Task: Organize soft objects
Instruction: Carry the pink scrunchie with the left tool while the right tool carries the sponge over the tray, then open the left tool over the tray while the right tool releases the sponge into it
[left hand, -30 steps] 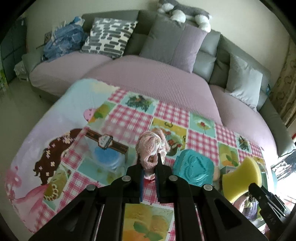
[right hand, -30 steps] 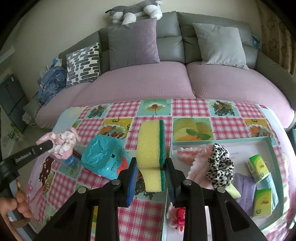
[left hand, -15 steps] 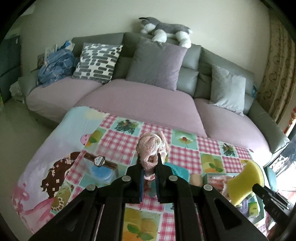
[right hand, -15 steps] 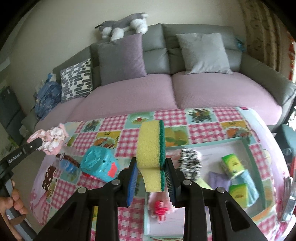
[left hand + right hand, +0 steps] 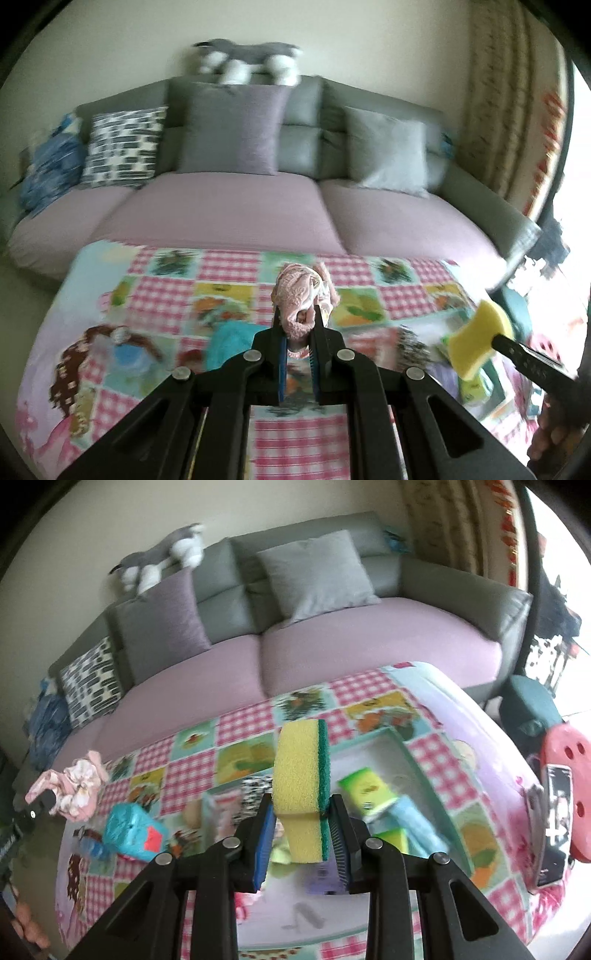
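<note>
1. Sponge (image 5: 301,775), yellow with a green scouring face, sat clenched in my right gripper (image 5: 301,834), held upright above the tray (image 5: 413,764) near the tabletop's right edge, I judge so it could go in beside the green packs (image 5: 364,786).
2. My left gripper (image 5: 297,325) was clamped on the pink scrunchie (image 5: 301,295), carried clear of the checked cloth (image 5: 229,269), near the tabletop's middle.
3. I held both soft things high, probably to keep them from snagging the teal pouch (image 5: 131,829) lying by the left edge.
4. Inside the tray a spotted scrunchie (image 5: 255,788) already lay, so I judged the sorting partly done.
5. Blur hid the tray's other contents from me.
</note>
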A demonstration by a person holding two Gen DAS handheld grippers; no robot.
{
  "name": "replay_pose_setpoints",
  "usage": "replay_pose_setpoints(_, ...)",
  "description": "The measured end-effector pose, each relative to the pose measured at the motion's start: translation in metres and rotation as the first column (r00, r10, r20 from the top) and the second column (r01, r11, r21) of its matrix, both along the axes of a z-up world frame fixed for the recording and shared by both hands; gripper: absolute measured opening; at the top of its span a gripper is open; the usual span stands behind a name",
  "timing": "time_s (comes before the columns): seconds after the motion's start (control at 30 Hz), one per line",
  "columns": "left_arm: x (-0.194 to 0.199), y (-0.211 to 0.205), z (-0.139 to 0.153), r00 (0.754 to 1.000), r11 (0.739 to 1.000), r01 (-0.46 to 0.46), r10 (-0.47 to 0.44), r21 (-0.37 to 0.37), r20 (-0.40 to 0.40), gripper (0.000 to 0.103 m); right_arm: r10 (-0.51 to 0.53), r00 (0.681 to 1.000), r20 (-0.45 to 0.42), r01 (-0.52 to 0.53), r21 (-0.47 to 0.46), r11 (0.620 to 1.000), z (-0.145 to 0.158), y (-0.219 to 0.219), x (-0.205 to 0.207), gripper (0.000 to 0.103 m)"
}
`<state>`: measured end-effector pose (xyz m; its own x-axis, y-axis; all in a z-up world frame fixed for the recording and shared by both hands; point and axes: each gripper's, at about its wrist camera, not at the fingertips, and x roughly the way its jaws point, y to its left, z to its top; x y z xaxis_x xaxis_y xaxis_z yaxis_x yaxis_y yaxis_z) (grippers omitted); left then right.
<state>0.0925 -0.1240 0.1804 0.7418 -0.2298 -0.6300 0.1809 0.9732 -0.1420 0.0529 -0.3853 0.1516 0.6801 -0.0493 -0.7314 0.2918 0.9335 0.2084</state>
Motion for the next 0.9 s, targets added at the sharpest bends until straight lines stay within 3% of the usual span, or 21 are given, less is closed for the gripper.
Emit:
replay_pose_setpoints(0.23, 0.011, -0.067, -0.027, 0.986, 0.988, 0.151, -0.149, 0.024, -0.08, 0.01, -0.069, 0.997, -0.027, 0.07, 0.007, 0.998, -0.01, -0.032, -0.006, 0.031)
replay_pose_setpoints(0.63, 0.048, -0.112, -0.119, 0.949, 0.978, 0.197, -0.175, 0.061, -0.261, 0.01, -0.04, 0.995, -0.087, 0.048, 0.087, 0.995, -0.047, -0.05, 0.009, 0.031)
replay_pose_setpoints(0.9, 0.056, -0.125, -0.154, 0.92, 0.974, 0.212, -0.172, 0.079, -0.351, 0.01, -0.051, 0.99, -0.132, 0.067, 0.122, 0.99, -0.066, -0.056, 0.015, 0.031)
